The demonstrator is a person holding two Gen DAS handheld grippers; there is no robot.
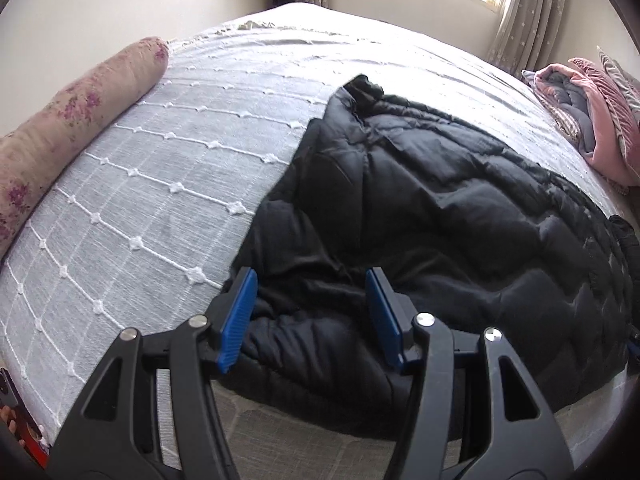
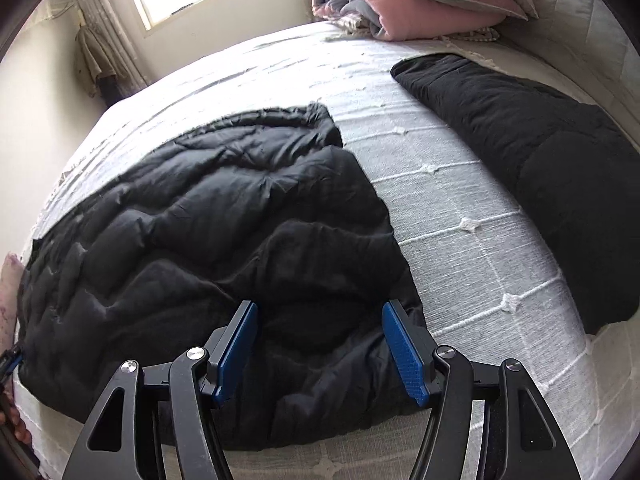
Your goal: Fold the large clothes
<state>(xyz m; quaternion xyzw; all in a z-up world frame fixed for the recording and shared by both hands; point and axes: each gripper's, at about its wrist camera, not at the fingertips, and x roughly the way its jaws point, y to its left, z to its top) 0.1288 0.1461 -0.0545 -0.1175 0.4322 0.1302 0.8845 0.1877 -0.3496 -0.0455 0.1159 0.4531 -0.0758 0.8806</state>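
A black quilted puffer jacket (image 1: 460, 208) is spread flat and rumpled on the bed, its near hem draped over the near edge. A second black garment (image 2: 532, 152), folded long, is laid to its right.

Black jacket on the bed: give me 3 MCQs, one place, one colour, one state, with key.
1. Where does the bolster lie relative to the jacket in the left wrist view?
A. on it
B. to its left, apart
C. under it

2. What colour are the pads of the right tongs?
A. blue
B. red
C. white

3. How do the left tongs stand?
A. shut on the bolster
B. shut, nothing between
C. open over the jacket's near edge

Key: 1 B, bare bedspread lies between them; 2 A, both ribbed pads show blue; 3 C, a wide gap shows between the pads with dark fabric behind.
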